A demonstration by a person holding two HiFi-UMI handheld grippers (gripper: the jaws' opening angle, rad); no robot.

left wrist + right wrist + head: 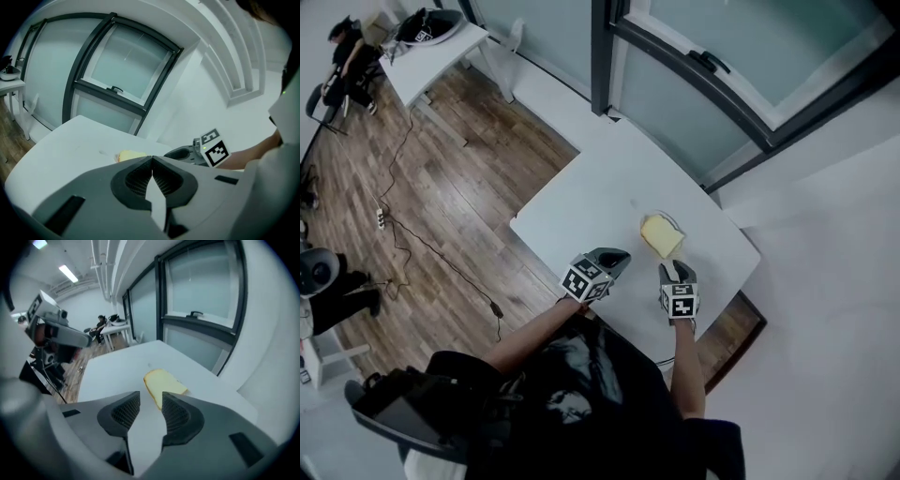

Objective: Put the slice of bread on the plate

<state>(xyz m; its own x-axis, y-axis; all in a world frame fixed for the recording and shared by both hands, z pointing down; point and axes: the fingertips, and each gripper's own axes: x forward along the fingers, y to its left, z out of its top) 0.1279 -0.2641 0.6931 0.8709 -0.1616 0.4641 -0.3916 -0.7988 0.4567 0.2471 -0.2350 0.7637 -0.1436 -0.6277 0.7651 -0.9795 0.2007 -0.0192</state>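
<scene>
A pale yellow slice of bread (661, 234) lies flat on the white table (581, 202), towards its right end. A thin curved rim (669, 218) shows just behind the slice; I cannot tell whether it is a plate's. My right gripper (677, 270) hovers just short of the bread (164, 383), pointing down at it. Its jaws (151, 397) stand open with nothing between them. My left gripper (619, 255) hangs beside it to the left, over the table's near edge. Its jaws (152, 159) are shut and empty, with the bread (131, 155) beyond them.
A dark-framed window (694, 66) and a white wall run along the table's far side. Wooden floor (441, 187) with a cable lies to the left. A second white table (431, 47) stands far back left, with a seated person (347, 56) next to it.
</scene>
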